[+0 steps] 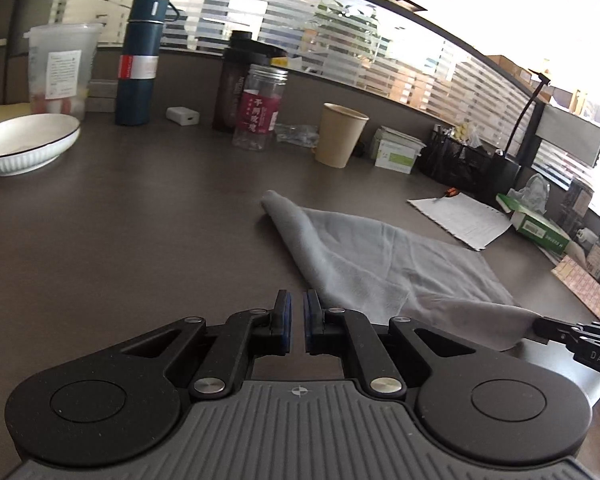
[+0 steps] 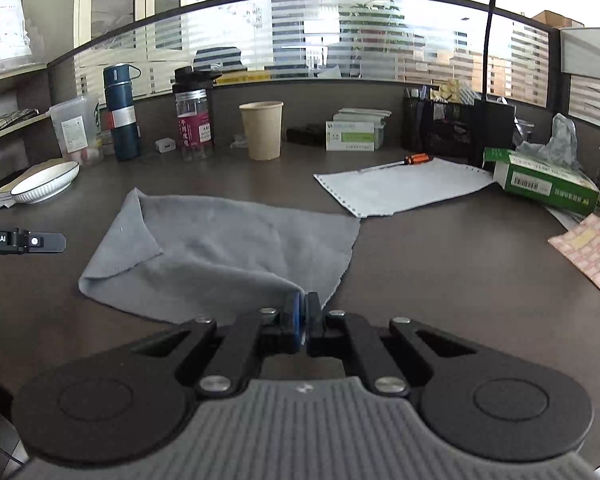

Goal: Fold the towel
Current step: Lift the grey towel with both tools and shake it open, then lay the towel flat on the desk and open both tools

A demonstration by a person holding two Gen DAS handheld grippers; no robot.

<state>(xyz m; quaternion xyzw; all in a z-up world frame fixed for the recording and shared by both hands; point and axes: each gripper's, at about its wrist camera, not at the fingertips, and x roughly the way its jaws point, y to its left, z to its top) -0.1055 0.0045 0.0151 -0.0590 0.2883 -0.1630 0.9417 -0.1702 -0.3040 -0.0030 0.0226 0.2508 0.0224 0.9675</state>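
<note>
Towel [image 2: 236,248] corner pinched: your right gripper [image 2: 302,312] presses its blue-padded jaws together on the near edge of the grey cloth, lifting that corner off the dark brown desk [image 2: 460,264]. Your left gripper [image 1: 297,320] holds nothing; its black fingers stand nearly together with a narrow gap, over bare desk just left of the towel.

The towel is soft, matte and wrinkled, lying mid-desk, with its left edge folded over onto itself and the far right corner flat.

Beyond it you see one sheet of perforated white paper [image 2: 404,188], its near corner just beside the towel's far right corner, and one orange-handled screwdriver [image 2: 400,162] resting across the sheet's far edge. To the right sits one green tissue box [image 2: 540,184]. Along the back stand one tan paper cup [image 2: 262,130], one clear plastic jar [image 2: 194,124] with a maroon label, one dark blue flask [image 2: 120,112], one translucent plastic cup [image 2: 76,128], one black mesh organiser [image 2: 440,124] and a small stack of white-and-green boxes [image 2: 356,134]. One white ribbed bowl [image 2: 46,182] with a dark rim sits at far left. Nothing lies on the towel.
</note>
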